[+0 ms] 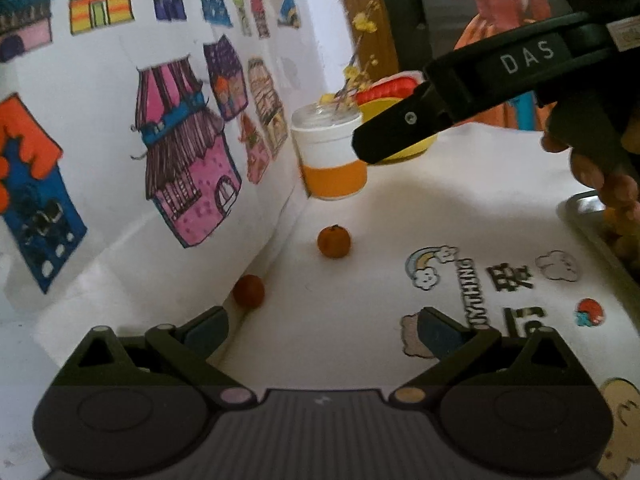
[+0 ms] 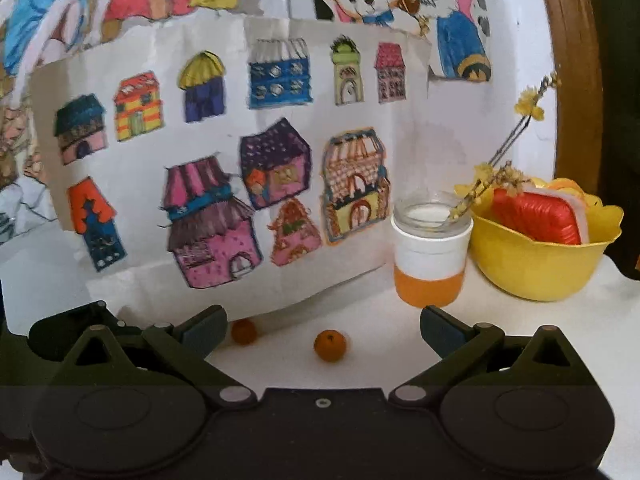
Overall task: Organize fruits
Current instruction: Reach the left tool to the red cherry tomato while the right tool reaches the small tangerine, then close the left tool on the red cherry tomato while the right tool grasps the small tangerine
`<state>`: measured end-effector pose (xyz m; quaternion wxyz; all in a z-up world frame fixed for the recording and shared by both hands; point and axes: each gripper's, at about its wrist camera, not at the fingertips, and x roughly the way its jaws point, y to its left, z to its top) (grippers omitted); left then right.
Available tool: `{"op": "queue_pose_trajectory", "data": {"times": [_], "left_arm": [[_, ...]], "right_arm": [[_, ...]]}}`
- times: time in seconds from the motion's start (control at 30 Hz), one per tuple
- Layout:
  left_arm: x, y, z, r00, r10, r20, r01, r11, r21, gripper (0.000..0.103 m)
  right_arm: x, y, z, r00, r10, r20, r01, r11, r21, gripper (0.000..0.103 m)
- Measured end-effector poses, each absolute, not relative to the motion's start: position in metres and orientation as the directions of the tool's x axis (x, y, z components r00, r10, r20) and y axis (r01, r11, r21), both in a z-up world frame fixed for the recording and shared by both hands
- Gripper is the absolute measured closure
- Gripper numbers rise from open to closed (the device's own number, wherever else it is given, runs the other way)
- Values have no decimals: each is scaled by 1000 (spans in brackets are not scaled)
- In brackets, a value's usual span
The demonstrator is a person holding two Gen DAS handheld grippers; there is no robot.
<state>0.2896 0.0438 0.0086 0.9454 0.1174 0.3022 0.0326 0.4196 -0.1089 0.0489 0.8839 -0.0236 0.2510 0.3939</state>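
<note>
White bench (image 1: 360,300) with cartoon stickers carried two small oranges (image 1: 334,241) (image 1: 249,291) well apart near the back paper, an orange-white jar (image 1: 334,160), yellow bowl (image 2: 540,264) beside it, metal tray (image 1: 592,224) at right edge.

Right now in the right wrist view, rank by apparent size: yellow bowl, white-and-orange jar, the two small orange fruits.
1. Yellow plastic bowl
2. White-and-orange jar
3. Small orange fruit with stem and small orange fruit by the paper: look alike; the tongs partly hide the second, so unranked.
</note>
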Motion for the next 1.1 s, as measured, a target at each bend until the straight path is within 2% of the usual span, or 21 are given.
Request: {"op": "queue_pose_trajectory", "data": {"times": [0.2, 0.47, 0.67, 0.83, 1.1], "left_arm": [[305, 46, 2, 804, 198, -561, -78, 970, 229, 1], [316, 55, -1, 804, 241, -544, -159, 968, 194, 4], [319, 64, 4, 805, 246, -540, -220, 969, 114, 11], [325, 70, 3, 798, 248, -550, -263, 963, 53, 25], [323, 88, 2, 786, 213, -581, -303, 951, -62, 36]], "right_arm": [[434, -102, 37, 557, 664, -499, -699, 699, 152, 1], [437, -99, 25, 564, 625, -540, -726, 687, 38, 1], [442, -99, 18, 567, 608, -556, -734, 679, -6, 8], [441, -93, 13, 551, 611, -568, -753, 658, -23, 16], [438, -74, 8, 514, 614, -599, -797, 601, -67, 26]]}}
